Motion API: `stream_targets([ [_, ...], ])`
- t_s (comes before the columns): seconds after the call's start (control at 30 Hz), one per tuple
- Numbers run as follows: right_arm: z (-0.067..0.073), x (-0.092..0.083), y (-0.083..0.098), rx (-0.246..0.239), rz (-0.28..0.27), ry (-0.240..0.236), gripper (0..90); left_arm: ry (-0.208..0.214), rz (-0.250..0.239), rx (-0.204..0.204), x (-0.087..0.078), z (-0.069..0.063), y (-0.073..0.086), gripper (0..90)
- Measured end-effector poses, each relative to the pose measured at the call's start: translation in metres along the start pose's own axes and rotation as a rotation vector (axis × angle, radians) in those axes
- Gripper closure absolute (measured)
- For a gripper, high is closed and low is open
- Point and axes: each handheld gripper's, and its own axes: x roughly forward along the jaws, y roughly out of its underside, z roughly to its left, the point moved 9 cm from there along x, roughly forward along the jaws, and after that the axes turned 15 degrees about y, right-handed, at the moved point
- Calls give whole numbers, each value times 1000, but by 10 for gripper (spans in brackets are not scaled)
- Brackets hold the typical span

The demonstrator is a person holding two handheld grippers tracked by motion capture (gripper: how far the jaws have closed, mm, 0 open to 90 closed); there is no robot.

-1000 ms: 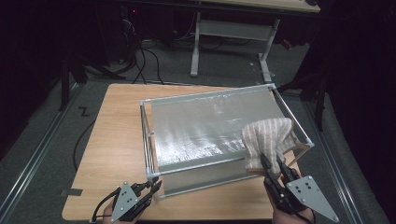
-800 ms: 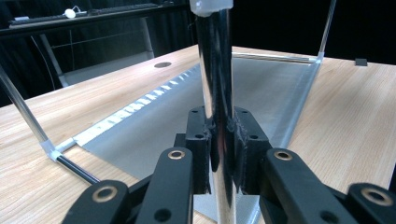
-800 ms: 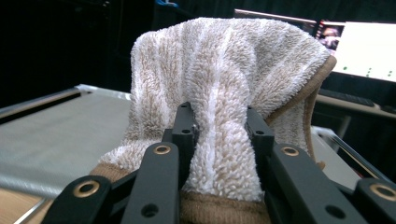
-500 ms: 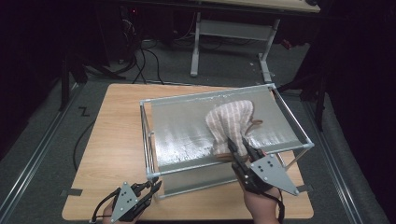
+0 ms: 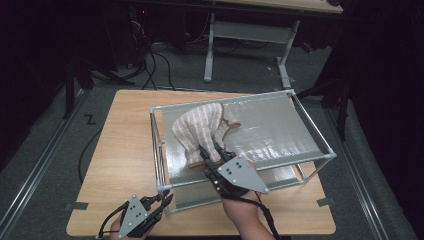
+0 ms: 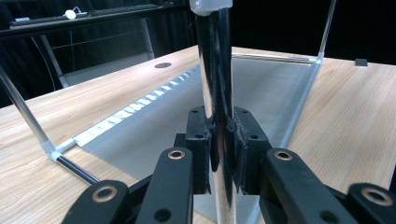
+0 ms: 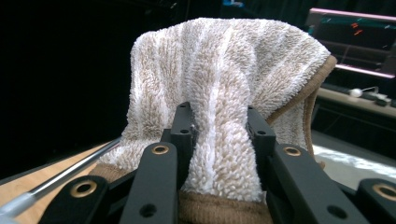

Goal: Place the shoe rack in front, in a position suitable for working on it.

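— So where's the striped towel at this moment?

— Bunched up over the silver sheet inside the metal frame, toward its left half. The right gripper has a fold of it pinched between its jaws; in the right gripper view the beige-and-white terry rises thick between the two black jaws and drapes over above them.

— Are those jaws tight on it?

— They press on the cloth from both sides, though they have just been opening a little, with the towel between them.

— And the left gripper?

— Down at the near left corner of the frame, low over the wooden counter. Its jaws are closed on the frame's upright corner post, the shiny tube standing straight up between the pads.

— Does the towel touch that post?

— No, it sits well apart from it, farther into the frame.
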Motion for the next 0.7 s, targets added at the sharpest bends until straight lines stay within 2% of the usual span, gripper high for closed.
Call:
stream_targets([
  [0.13, 17, 3, 11, -16, 29, -24, 703, 0, -2, -3, 0, 0, 0, 784],
  [0.27, 27, 6, 24, -19, 71, -38, 697, 1, -3, -2, 0, 0, 0, 784],
  [0.37, 31, 7, 31, -19, 89, -43, 686, 1, -1, -1, 0, 0, 0, 784],
  [0.57, 37, 3, 37, 14, 98, -66, 657, 1, -2, 0, 0, 0, 0, 784],
  [0.7, 39, 1, 39, 7, 89, -72, 582, 2, -2, 0, 0, 0, 0, 784],
])
